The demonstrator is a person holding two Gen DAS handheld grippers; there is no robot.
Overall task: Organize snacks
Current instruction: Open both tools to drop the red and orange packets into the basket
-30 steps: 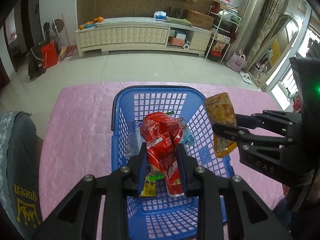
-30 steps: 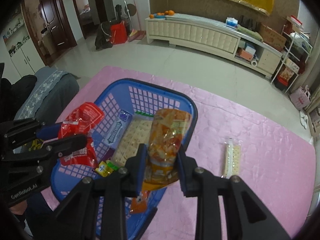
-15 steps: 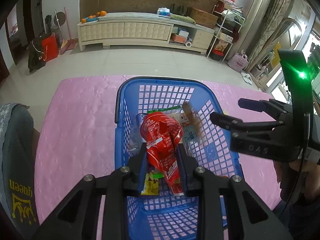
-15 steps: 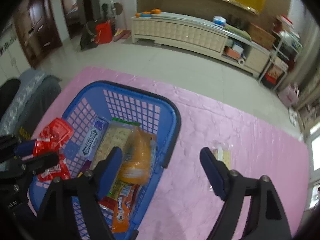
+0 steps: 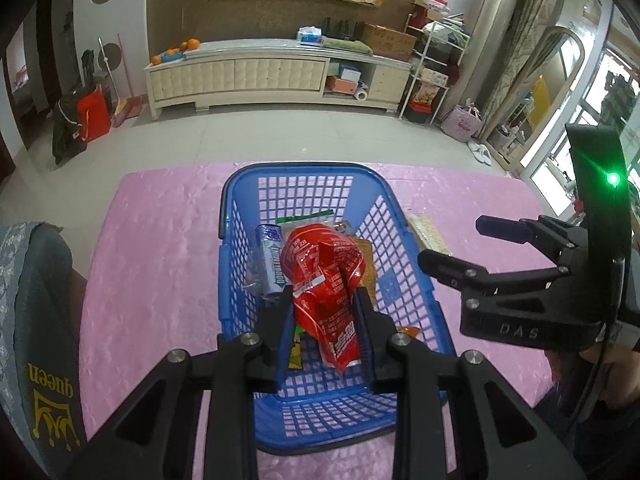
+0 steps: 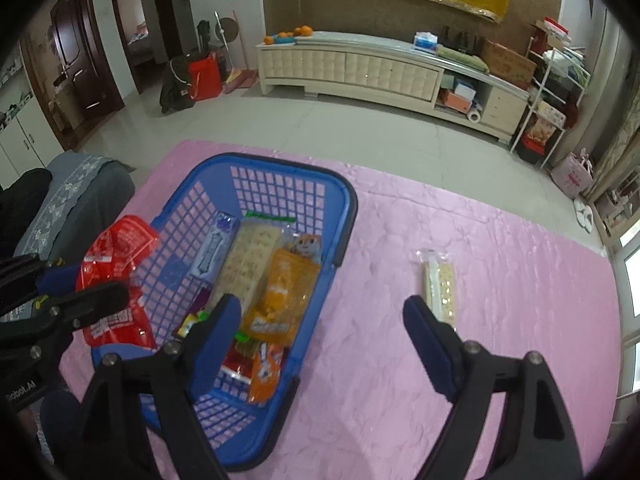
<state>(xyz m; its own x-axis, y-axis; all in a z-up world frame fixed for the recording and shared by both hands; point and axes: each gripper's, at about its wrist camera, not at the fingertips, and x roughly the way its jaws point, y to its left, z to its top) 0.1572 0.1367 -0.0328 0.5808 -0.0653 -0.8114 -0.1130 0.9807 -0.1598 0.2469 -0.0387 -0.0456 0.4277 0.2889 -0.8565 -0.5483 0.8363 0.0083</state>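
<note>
A blue plastic basket (image 5: 304, 184) (image 6: 344, 200) stands on a pink cloth and holds several snack packets. My left gripper (image 5: 324, 304) is shut on a red snack bag (image 5: 324, 272) (image 6: 116, 248) and holds it above the basket's near half. My right gripper (image 6: 320, 320) (image 5: 452, 244) is open and empty, above the basket's right rim. An orange snack pouch (image 6: 280, 296) lies inside the basket. A clear cracker pack (image 6: 440, 284) (image 5: 428, 232) lies on the cloth to the right of the basket.
The pink cloth (image 6: 500, 280) covers the table. A grey-covered chair (image 5: 36, 304) stands at the left edge. A blue gum pack (image 5: 272, 264) and a cracker sleeve (image 6: 248, 256) lie in the basket. A cream TV cabinet (image 5: 256, 76) stands far behind.
My right gripper opened and let go of the orange pouch, which dropped into the basket. It then drew back to the right. My left gripper still holds the red bag.
</note>
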